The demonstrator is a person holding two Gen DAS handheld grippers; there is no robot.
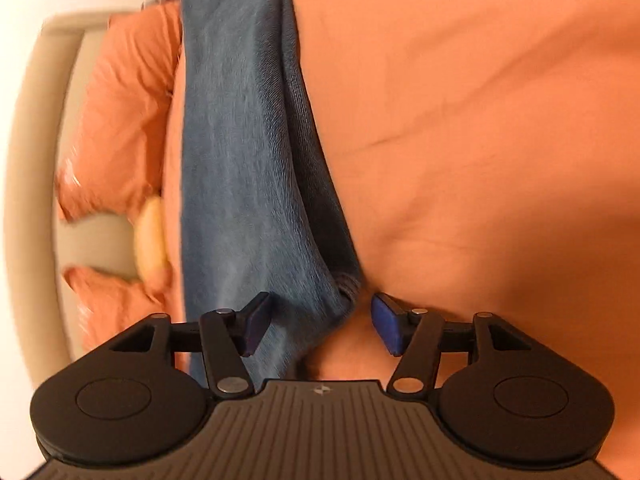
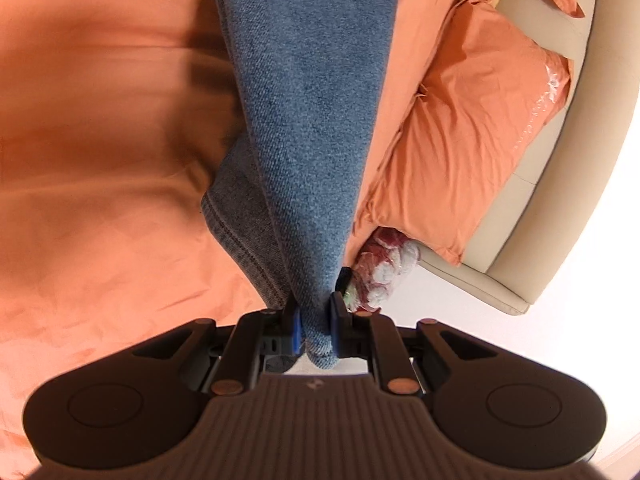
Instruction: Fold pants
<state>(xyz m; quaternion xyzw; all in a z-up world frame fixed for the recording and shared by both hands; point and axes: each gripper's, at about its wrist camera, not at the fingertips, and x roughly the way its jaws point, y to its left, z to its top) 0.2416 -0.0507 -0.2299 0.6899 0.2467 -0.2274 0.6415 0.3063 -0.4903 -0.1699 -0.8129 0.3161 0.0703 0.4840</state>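
Blue denim pants lie stretched along an orange bed sheet. In the left wrist view my left gripper is open, its blue pads spread either side of the pants' near end, which lies between them. In the right wrist view my right gripper is shut on a bunched edge of the pants, which run tautly away from it; a hemmed edge folds out at its left.
Orange pillows lean on a beige headboard beside the pants. A red and white bundle lies near the right gripper. A yellow object sits between pillows. The sheet spreads wide on the other side.
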